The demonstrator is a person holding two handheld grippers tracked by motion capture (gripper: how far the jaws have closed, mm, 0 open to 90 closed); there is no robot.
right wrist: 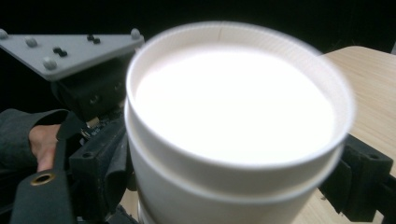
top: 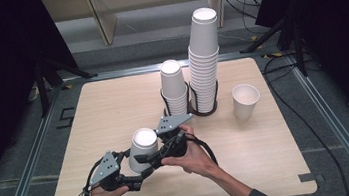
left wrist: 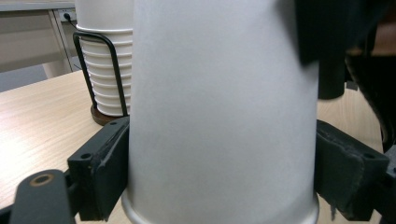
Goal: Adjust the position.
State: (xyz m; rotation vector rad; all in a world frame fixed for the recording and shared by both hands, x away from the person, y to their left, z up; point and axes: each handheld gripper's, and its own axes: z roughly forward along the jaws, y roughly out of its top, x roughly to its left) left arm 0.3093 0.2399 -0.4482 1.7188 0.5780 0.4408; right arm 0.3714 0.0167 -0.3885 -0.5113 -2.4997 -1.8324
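Both forearms come in from the near edge of the table (top: 112, 100), and the two hands meet over its front-left part. The left gripper (top: 133, 181) is held low and points toward the far right; its jaws press on either side of the lower part of an upside-down white paper cup (top: 143, 149), and in the left gripper view the cup (left wrist: 219, 112) stands between the black pads (left wrist: 105, 168) with its rolled rim at the bottom. The right gripper (top: 149, 160) reaches in from the right, the hand (top: 192, 157) wrapped round its body, and its jaws clasp the upper part of the same cup. In the right gripper view two nested edges show near the top of that cup (right wrist: 233, 140), as if one cup sat over another, with the left gripper (right wrist: 88, 93) and its grey plate just behind. Further back on the table, two black wire holders stand side by side: the short stack (top: 174, 90) of inverted cups in the left one and the tall stack (top: 204, 61) in the right one. A single cup (top: 245, 101) stands mouth up to the right of them, apart from both. The table is pale wood with rounded corners, on a grey floor, with dark drapes at both sides and cables trailing at the right.
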